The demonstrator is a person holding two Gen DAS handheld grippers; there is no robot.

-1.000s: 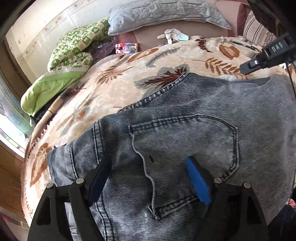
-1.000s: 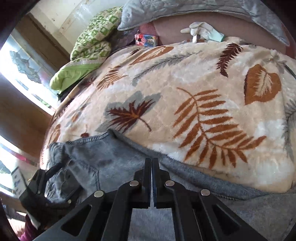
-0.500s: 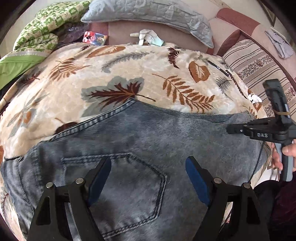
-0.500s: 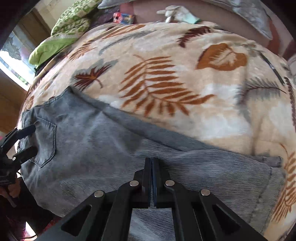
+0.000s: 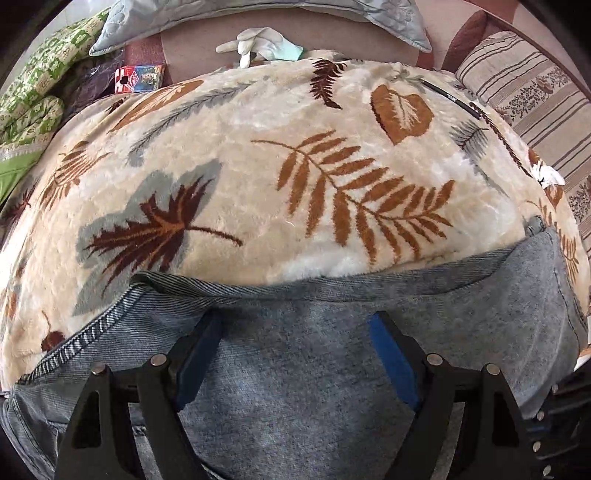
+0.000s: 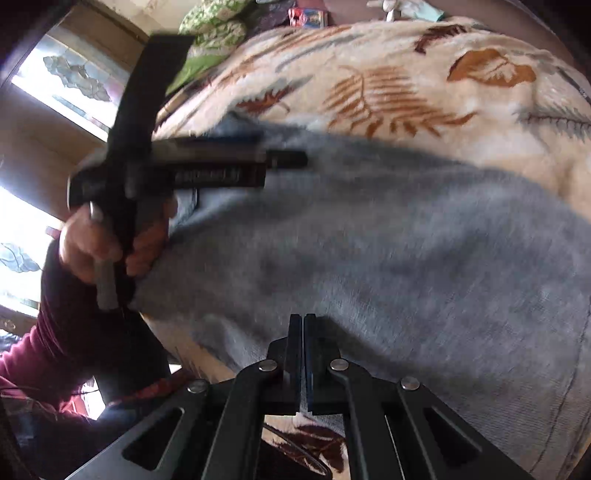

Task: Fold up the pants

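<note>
Grey denim pants (image 5: pixel 306 373): spread flat on a leaf-print blanket (image 5: pixel 258 192), directly beneath both tools. Left gripper (image 5: pixel 295 354): jaws wide apart over the fabric, nothing between the blue pads. Right gripper (image 6: pixel 303 354): jaws closed together at the pants' near edge; whether cloth is pinched, cannot tell. Beyond the fingers: grey pillow (image 5: pixel 266 11), white glove (image 5: pixel 258 40), green patterned quilt (image 5: pixel 40 85), striped cushion (image 5: pixel 528 92).

We see a bed under a leaf-print blanket (image 5: pixel 258 177), a grey pillow (image 5: pixel 258 14), and a bright patterned-glass window (image 6: pixel 74 81).
</note>
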